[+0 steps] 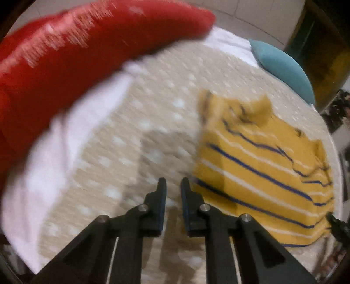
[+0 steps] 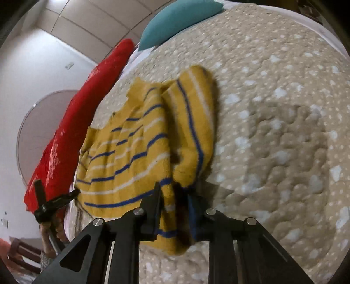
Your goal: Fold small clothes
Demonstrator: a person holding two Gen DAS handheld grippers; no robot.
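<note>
A yellow garment [image 1: 262, 174] with blue and white stripes lies partly folded on the beige dotted bedspread [image 1: 135, 135]. In the left wrist view my left gripper [image 1: 173, 181] hovers over bare bedspread just left of the garment's near edge, jaws nearly together with nothing between them. In the right wrist view the garment [image 2: 131, 153] has one side folded over, and my right gripper [image 2: 172, 193] is shut on its near corner, with yellow cloth bunched between the fingers. The right gripper's tip [image 1: 333, 219] shows at the garment's right corner. The left gripper [image 2: 56, 202] appears by the garment's far edge.
A long red cushion [image 1: 65, 61] lies along the bed's far side on a white sheet [image 1: 54, 157]. A teal pillow [image 2: 177, 19] sits at the head. The bedspread [image 2: 273, 131] stretches wide to the right of the garment. A hand [image 2: 51, 229] and a chair [image 2: 19, 251] show beside the bed.
</note>
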